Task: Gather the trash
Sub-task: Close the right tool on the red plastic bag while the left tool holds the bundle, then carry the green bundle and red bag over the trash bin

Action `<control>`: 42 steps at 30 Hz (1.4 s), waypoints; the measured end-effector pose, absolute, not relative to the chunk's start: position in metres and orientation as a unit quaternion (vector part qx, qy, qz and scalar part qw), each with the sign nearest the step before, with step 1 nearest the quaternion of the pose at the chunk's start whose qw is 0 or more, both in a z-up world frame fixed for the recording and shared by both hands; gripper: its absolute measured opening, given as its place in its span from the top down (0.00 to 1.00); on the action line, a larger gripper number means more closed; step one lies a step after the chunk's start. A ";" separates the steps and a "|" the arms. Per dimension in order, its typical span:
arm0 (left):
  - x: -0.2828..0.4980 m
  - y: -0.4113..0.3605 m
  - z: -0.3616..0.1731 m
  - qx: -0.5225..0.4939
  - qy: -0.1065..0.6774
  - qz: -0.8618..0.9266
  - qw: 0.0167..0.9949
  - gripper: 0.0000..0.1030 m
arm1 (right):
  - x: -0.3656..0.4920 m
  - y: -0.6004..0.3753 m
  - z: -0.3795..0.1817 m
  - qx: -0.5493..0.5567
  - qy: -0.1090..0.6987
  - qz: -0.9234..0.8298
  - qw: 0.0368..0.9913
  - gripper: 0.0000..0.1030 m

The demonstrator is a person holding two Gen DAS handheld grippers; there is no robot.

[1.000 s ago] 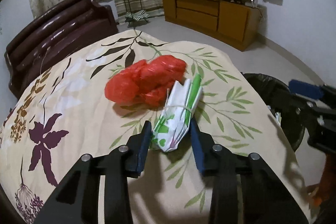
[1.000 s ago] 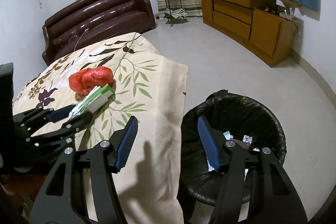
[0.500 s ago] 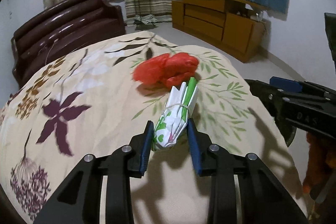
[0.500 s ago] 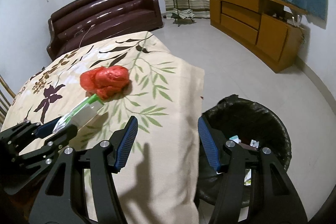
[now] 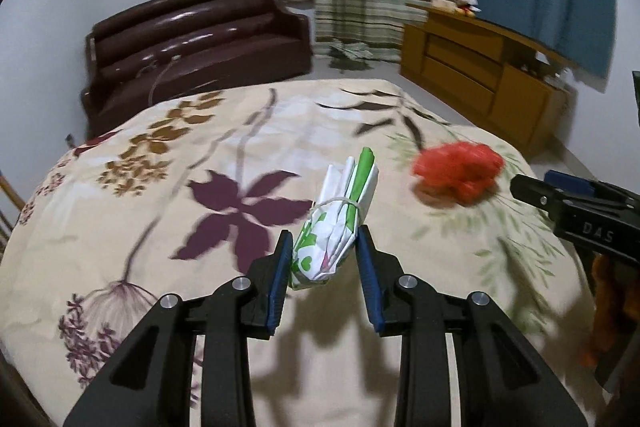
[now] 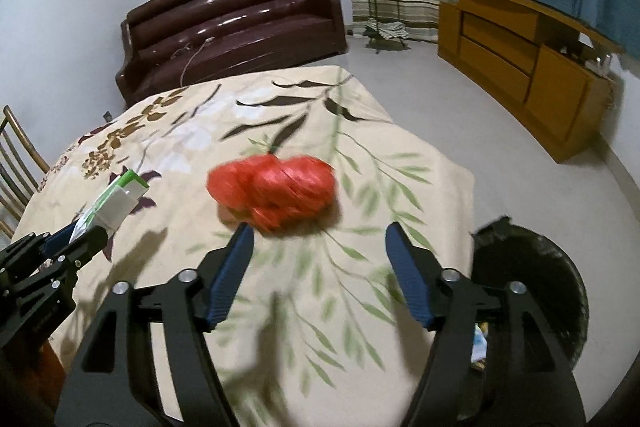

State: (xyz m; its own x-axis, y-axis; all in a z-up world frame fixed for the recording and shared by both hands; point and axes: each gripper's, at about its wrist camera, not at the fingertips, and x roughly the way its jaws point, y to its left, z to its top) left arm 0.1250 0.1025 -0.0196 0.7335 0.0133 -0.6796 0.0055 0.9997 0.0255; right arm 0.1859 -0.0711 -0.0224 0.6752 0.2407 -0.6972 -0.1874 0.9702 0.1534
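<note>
Your left gripper [image 5: 323, 259] clamps the folded white-and-green packet [image 5: 340, 223], while your right gripper [image 6: 320, 247], jaws just widening and empty, faces the red bag [image 6: 276, 189].

Red bag [image 6: 272, 189] on floral bedspread [image 6: 320, 299]

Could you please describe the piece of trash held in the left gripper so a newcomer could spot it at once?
Look at the floral cream tablecloth in front of the dark brown sofa. Above it, the left gripper clamps a folded white-and-green printed packet tied with a band, flat and pale, unlike the crumpled red plastic bag nearby.
</note>
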 end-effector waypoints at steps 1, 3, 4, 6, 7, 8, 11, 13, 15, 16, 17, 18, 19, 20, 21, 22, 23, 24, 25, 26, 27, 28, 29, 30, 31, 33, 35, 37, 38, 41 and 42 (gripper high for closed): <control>0.127 0.108 -0.019 0.009 0.363 0.010 0.932 0.68 | 0.189 -0.067 -0.022 0.033 0.385 0.120 0.914 0.34; 0.131 0.118 -0.020 0.001 0.361 0.022 0.932 0.68 | 0.198 -0.056 -0.022 0.029 0.386 0.125 0.913 0.34; 0.132 0.122 -0.020 -0.001 0.361 0.026 0.932 0.68 | 0.202 -0.053 -0.022 0.027 0.387 0.126 0.913 0.34; 0.136 0.129 -0.020 -0.006 0.360 0.034 0.932 0.68 | 0.210 -0.044 -0.024 0.023 0.390 0.129 0.912 0.33; 0.135 0.131 -0.021 -0.007 0.360 0.036 0.932 0.68 | 0.214 -0.040 -0.025 0.020 0.392 0.130 0.911 0.32; 0.136 0.133 -0.022 -0.008 0.360 0.038 0.932 0.68 | 0.217 -0.037 -0.027 0.016 0.394 0.129 0.910 0.30; 0.139 0.136 -0.023 -0.012 0.361 0.038 0.932 0.68 | 0.227 -0.028 -0.034 -0.001 0.402 0.124 0.907 0.28; 0.140 0.137 -0.023 -0.012 0.360 0.039 0.932 0.68 | 0.232 -0.025 -0.040 -0.004 0.414 0.126 0.901 0.28; 0.141 0.137 -0.024 -0.011 0.360 0.038 0.932 0.68 | 0.235 -0.024 -0.045 -0.004 0.424 0.122 0.897 0.40; 0.142 0.137 -0.025 -0.011 0.361 0.038 0.932 0.68 | 0.236 -0.024 -0.047 -0.003 0.427 0.119 0.896 0.43; 0.143 0.138 -0.026 -0.011 0.361 0.037 0.932 0.68 | 0.237 -0.024 -0.048 -0.003 0.429 0.118 0.896 0.46; 0.144 0.138 -0.027 -0.011 0.361 0.037 0.932 0.68 | 0.236 -0.025 -0.049 -0.002 0.427 0.117 0.897 0.50; 0.143 0.138 -0.026 -0.012 0.361 0.037 0.932 0.68 | 0.235 -0.025 -0.049 -0.002 0.427 0.118 0.897 0.50; 0.144 0.138 -0.026 -0.012 0.361 0.037 0.932 0.68 | 0.234 -0.025 -0.049 -0.003 0.426 0.118 0.897 0.51; 0.144 0.136 -0.027 -0.013 0.361 0.037 0.932 0.68 | 0.233 -0.026 -0.049 -0.004 0.425 0.117 0.898 0.52; 0.144 0.135 -0.028 -0.012 0.361 0.036 0.932 0.68 | 0.232 -0.026 -0.049 -0.004 0.424 0.117 0.898 0.52; 0.144 0.134 -0.028 -0.011 0.360 0.036 0.932 0.68 | 0.231 -0.026 -0.049 -0.004 0.423 0.116 0.899 0.52; 0.144 0.132 -0.028 -0.010 0.359 0.037 0.933 0.68 | 0.229 -0.027 -0.048 -0.004 0.421 0.115 0.900 0.52; 0.143 0.130 -0.028 -0.008 0.357 0.037 0.933 0.68 | 0.227 -0.028 -0.048 -0.003 0.420 0.114 0.901 0.52; 0.142 0.128 -0.028 -0.006 0.355 0.037 0.934 0.68 | 0.224 -0.030 -0.047 -0.002 0.418 0.113 0.901 0.52; 0.141 0.127 -0.027 -0.006 0.354 0.037 0.934 0.68 | 0.221 -0.032 -0.046 -0.002 0.416 0.112 0.902 0.52; 0.140 0.123 -0.027 -0.006 0.353 0.035 0.935 0.68 | 0.218 -0.035 -0.045 -0.001 0.414 0.111 0.903 0.52; 0.139 0.122 -0.027 -0.007 0.353 0.034 0.935 0.68 | 0.215 -0.038 -0.044 0.000 0.413 0.110 0.904 0.52; 0.138 0.120 -0.026 -0.007 0.352 0.032 0.935 0.68 | 0.210 -0.041 -0.043 0.002 0.411 0.108 0.905 0.52; 0.136 0.116 -0.026 -0.008 0.351 0.030 0.936 0.68 | 0.207 -0.045 -0.043 0.004 0.410 0.107 0.906 0.52; 0.133 0.111 -0.025 -0.009 0.350 0.026 0.936 0.68 | 0.200 -0.054 -0.042 0.005 0.408 0.100 0.908 0.52; 0.130 0.104 -0.024 -0.008 0.349 0.020 0.937 0.68 | 0.192 -0.064 -0.040 0.008 0.404 0.092 0.910 0.52; 0.127 0.095 -0.023 -0.007 0.349 0.013 0.937 0.68 | 0.185 -0.073 -0.038 0.010 0.400 0.084 0.912 0.52; 0.126 0.090 -0.023 -0.006 0.349 0.008 0.937 0.68 | 0.182 -0.078 -0.038 0.011 0.399 0.080 0.914 0.52; 0.122 0.075 -0.021 -0.004 0.348 -0.004 0.937 0.68 | 0.168 -0.097 -0.035 0.014 0.392 0.064 0.917 0.52; 0.121 0.071 -0.021 -0.004 0.348 -0.008 0.938 0.68 | 0.165 -0.102 -0.034 0.015 0.391 0.060 0.918 0.52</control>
